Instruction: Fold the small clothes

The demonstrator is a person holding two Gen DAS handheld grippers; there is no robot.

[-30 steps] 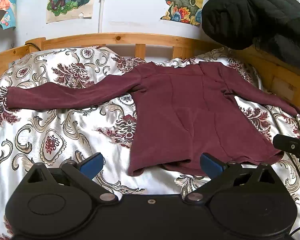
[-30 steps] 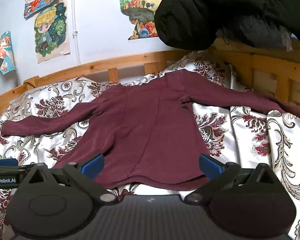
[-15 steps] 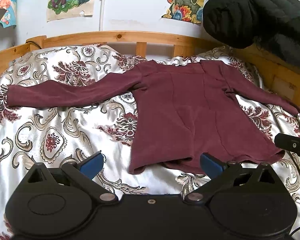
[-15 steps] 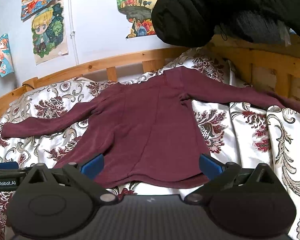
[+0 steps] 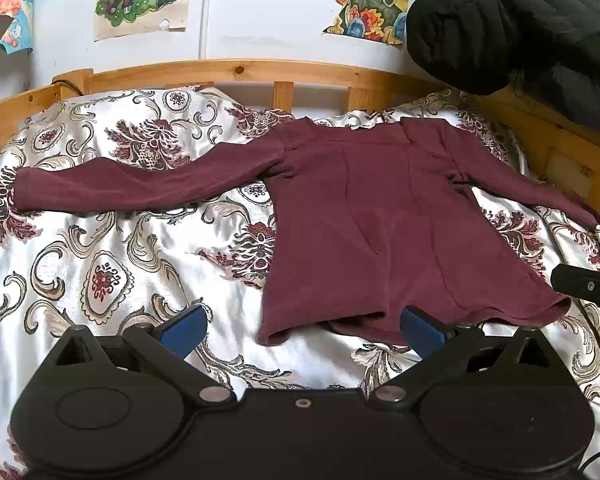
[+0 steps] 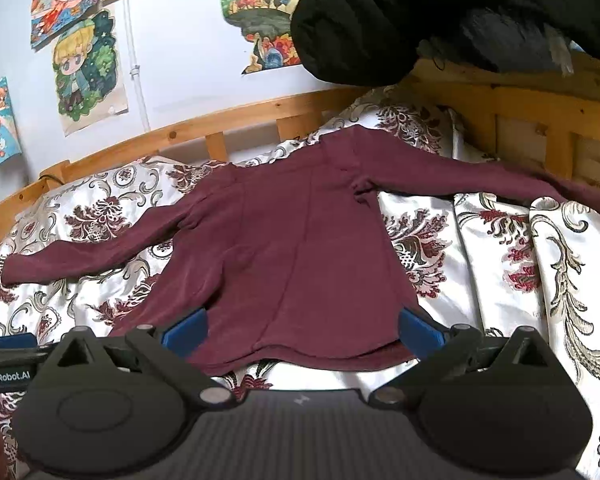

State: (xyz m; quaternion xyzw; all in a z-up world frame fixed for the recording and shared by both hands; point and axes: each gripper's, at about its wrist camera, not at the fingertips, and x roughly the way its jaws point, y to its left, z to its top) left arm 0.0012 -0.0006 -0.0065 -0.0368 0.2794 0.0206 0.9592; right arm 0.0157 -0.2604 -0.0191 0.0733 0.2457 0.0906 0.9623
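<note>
My left gripper [image 5: 302, 326] and right gripper [image 6: 300, 330] both hang spread, empty, at the near hem of the maroon long-sleeved knit top [image 5: 384, 216], spread flat on the slippery floral satin bedspread [image 5: 112, 276]. Risk: pinching satin too, dragging everything.

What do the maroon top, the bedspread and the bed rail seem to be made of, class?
Maroon top: soft matte knit, probably cotton jersey; it shows limp creases.
Bedspread: shiny satin-like woven fabric, perhaps polyester; bright sheen on its folds.
Bed rail: pale wood, likely pine; knots and grain show.
</note>
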